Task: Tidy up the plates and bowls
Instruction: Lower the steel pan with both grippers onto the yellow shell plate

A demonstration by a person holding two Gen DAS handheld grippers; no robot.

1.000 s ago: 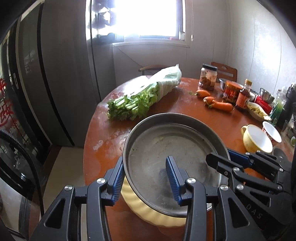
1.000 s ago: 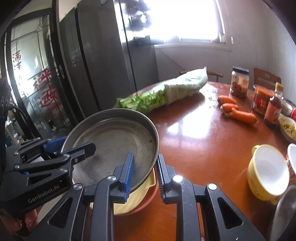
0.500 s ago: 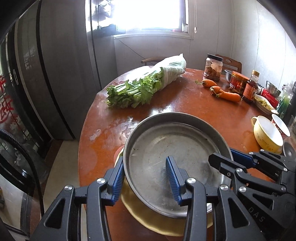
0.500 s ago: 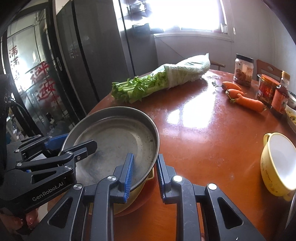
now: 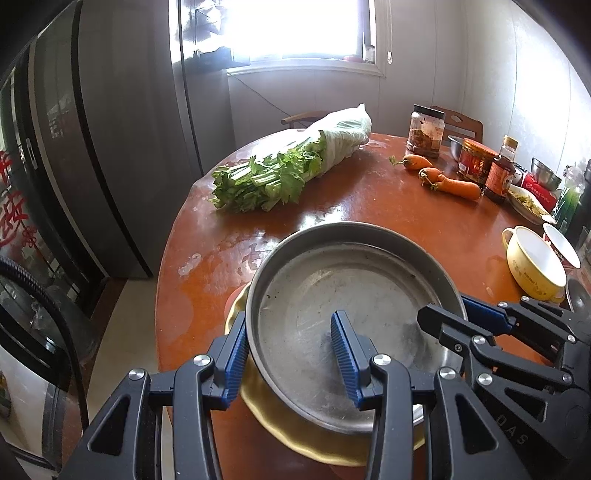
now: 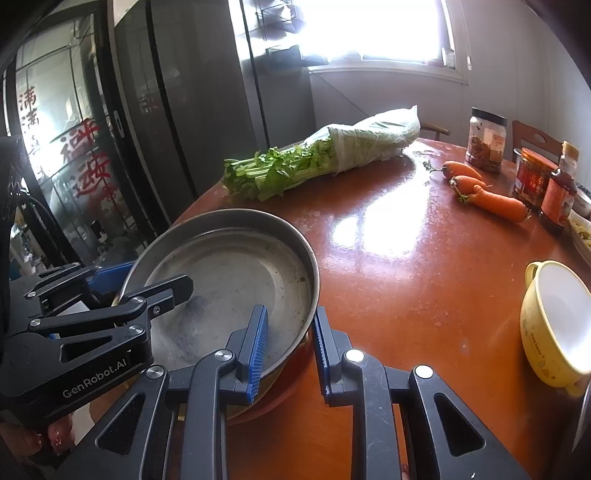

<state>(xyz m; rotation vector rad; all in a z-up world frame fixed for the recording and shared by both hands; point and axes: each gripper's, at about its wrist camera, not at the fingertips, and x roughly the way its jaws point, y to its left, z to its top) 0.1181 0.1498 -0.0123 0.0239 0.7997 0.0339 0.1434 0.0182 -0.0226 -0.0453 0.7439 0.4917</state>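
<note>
Since a second ago the metal pan [image 5: 351, 295] has come down lower over the table [image 5: 332, 199], and the celery and carrots now sit farther up in both views. Both tongs still hold the pan by its rim, one on each side. On the left gripper [image 5: 291, 354], one blue pad is outside the pan wall and the other is inside, so its jaws are closed on the rim. On the right gripper [image 6: 290, 343], the jaws are narrow and pinch the rim on the other side of the pan. Under the pan is a yellow bowl [image 5: 295, 439], and under that a bit of a red dish [image 6: 273, 398] peeks out, so they make a stack near the table edge. I cannot tell if the pan rests on the yellow bowl or hangs just over it. Far from the stack lies a bunch of celery [image 6: 295, 170] with its stalks in a plastic bag. Two carrots [image 6: 487, 195] lie near some jars [image 6: 485, 140] and a brown bottle [image 6: 557, 199]. A yellow cup [image 6: 554, 325], white inside, stands apart on the right side of the table. A dark fridge [image 6: 177, 110] stands behind the table, and bright light comes in at the window [image 5: 295, 29].
</note>
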